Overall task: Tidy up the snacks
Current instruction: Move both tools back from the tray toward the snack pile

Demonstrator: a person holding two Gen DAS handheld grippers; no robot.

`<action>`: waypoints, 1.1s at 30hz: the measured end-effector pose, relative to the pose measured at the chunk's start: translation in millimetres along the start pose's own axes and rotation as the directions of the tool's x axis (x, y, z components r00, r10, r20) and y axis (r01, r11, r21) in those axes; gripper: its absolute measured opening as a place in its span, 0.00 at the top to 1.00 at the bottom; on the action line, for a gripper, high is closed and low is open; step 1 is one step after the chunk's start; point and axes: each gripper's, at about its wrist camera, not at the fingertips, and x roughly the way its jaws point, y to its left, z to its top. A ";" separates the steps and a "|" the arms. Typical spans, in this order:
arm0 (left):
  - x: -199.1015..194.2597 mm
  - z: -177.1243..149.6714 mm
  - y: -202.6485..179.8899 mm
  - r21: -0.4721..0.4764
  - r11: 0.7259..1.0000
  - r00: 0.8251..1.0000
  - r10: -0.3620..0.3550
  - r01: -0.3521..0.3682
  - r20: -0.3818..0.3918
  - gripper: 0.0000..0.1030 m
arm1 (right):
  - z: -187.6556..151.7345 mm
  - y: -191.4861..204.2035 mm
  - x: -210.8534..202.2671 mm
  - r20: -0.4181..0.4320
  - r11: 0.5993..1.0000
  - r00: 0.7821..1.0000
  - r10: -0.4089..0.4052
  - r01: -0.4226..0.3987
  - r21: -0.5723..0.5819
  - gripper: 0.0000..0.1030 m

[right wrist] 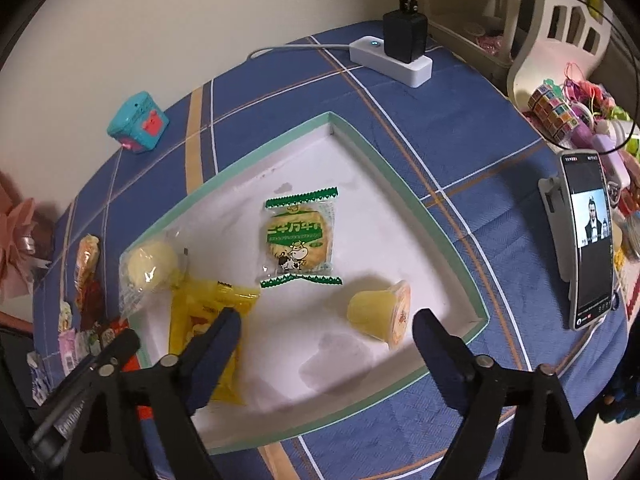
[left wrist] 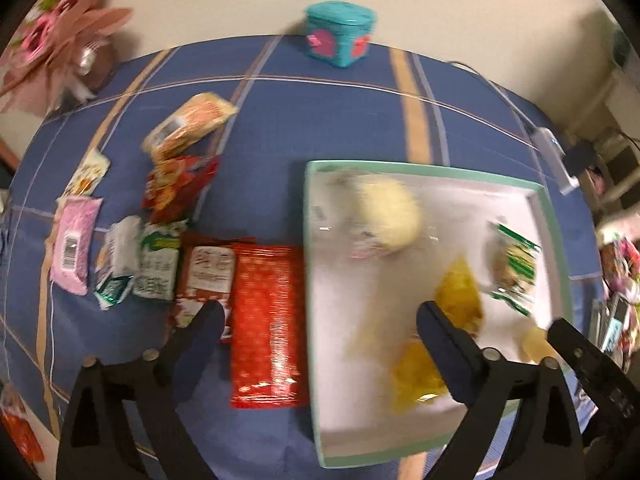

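tray | holds: cookie packet, jelly cup, yellow packet

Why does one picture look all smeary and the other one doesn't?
Left wrist view: motion blur smears the snacks in the tray; glare streaks the red packet. Right wrist view: sharp, the cow biscuit pack reads clearly; fisheye bends the table edges.

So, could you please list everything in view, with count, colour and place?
tray: one, white with green rim, on the cloth
biscuit packet: one, green, mid tray
jelly cup: one, yellow, on its side in the tray
yellow packet: one, tray's left
round cake: one, pale, clear wrap, tray's left
loose snacks: several, mostly red, left of the tray
toy box: one, teal, far edge
power strip: one, white
phone: one, on a stand
left gripper: open
right gripper: open
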 end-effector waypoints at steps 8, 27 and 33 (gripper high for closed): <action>0.8 -1.1 18.1 -0.020 0.999 0.999 0.040 -0.039 0.010 0.01 | -2.7 10.5 0.3 -0.006 0.999 1.000 -0.023 0.022 -0.033 0.00; -32.5 7.8 69.3 0.043 0.992 0.990 0.113 -0.117 0.083 0.01 | -31.4 95.9 -7.2 0.003 0.975 1.000 -0.022 0.022 -0.219 0.00; -38.6 11.9 118.1 -0.038 0.985 0.981 0.173 -0.170 0.086 0.01 | -46.5 142.2 -8.3 0.013 0.957 1.000 0.016 -0.012 -0.290 0.00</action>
